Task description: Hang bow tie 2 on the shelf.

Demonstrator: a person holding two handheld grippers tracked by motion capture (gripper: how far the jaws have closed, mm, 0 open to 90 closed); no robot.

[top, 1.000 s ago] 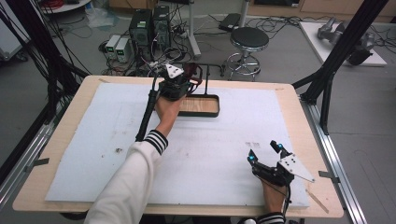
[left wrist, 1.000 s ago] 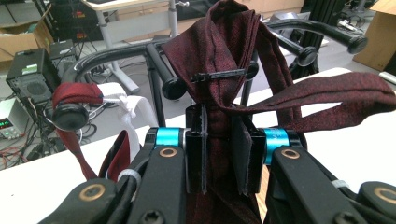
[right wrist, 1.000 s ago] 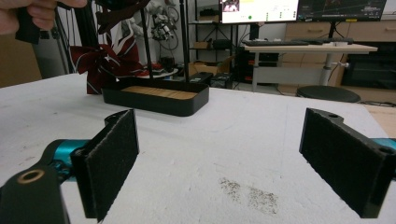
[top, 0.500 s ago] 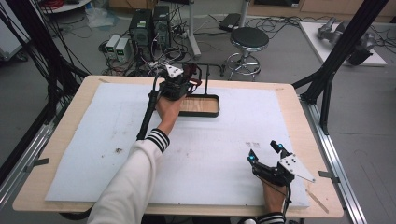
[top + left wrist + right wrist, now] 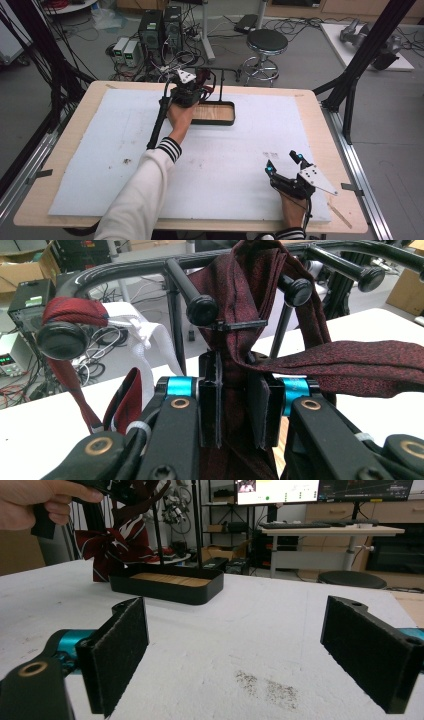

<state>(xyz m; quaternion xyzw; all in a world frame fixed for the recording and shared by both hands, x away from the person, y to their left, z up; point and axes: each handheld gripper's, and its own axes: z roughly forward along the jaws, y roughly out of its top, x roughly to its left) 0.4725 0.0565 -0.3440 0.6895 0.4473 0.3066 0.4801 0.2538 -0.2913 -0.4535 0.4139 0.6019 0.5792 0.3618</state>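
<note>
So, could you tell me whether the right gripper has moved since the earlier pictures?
No. In the high view the right gripper sits at the same spot near the white mat's near right corner, jaws open.

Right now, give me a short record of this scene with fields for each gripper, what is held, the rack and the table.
left gripper: shut on the dark red tie, at the rack on the far side of the table
dark red tie: hangs from a rack peg, one end trailing off to the side
rack: black frame with knobbed pegs, standing on a black tray with a wooden floor
second tie: red, looped over another peg
right gripper: open, nothing between the pads, near the table's front edge
table: white sheet on a wooden top
</note>
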